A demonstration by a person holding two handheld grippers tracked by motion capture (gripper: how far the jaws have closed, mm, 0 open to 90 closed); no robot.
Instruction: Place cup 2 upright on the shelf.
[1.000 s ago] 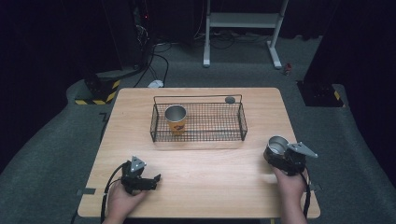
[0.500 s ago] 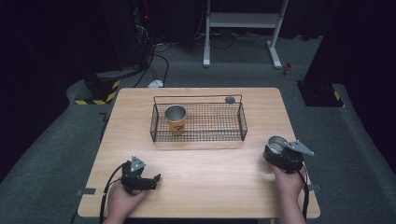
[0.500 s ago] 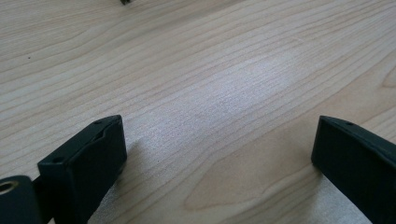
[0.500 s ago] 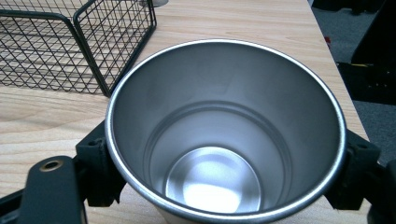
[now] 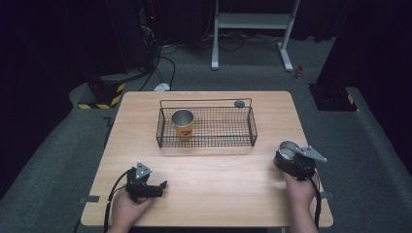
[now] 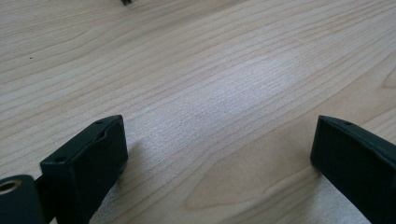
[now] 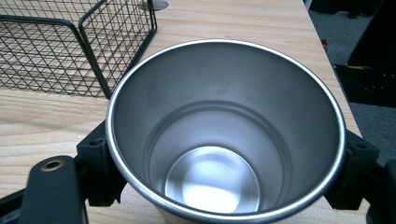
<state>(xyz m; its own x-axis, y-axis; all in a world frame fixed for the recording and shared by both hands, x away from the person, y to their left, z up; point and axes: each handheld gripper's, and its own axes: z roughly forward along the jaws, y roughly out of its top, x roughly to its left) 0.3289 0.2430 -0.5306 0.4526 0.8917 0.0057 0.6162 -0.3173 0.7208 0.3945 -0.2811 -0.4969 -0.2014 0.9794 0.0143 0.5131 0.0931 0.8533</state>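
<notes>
Right gripper (image 5: pixel 290 158): fingers clamp a steel cup (image 7: pixel 224 135), near the table's (image 5: pixel 218 194) right edge.
Left gripper (image 5: pixel 158 187): fingers spread, empty, near the front-left corner.
Wire basket (image 5: pixel 206 141): centre-back, holds a yellow cup (image 5: pixel 183 124).

The high view looks forward and down from above the person's side, covering the whole table (image 5: pixel 209 194), the basket (image 5: pixel 206 127) and the dark floor beyond. The left gripper view sits low and very near the tabletop (image 6: pixel 210 84), facing along its two jaws across bare wood. The right gripper view looks steeply down, at close range, into the cup (image 7: pixel 224 135), with the basket (image 7: pixel 70 42) corner and the table's far edge behind. The high and right gripper views share the cup (image 5: pixel 288 149) and basket; all three share the tabletop.
</notes>
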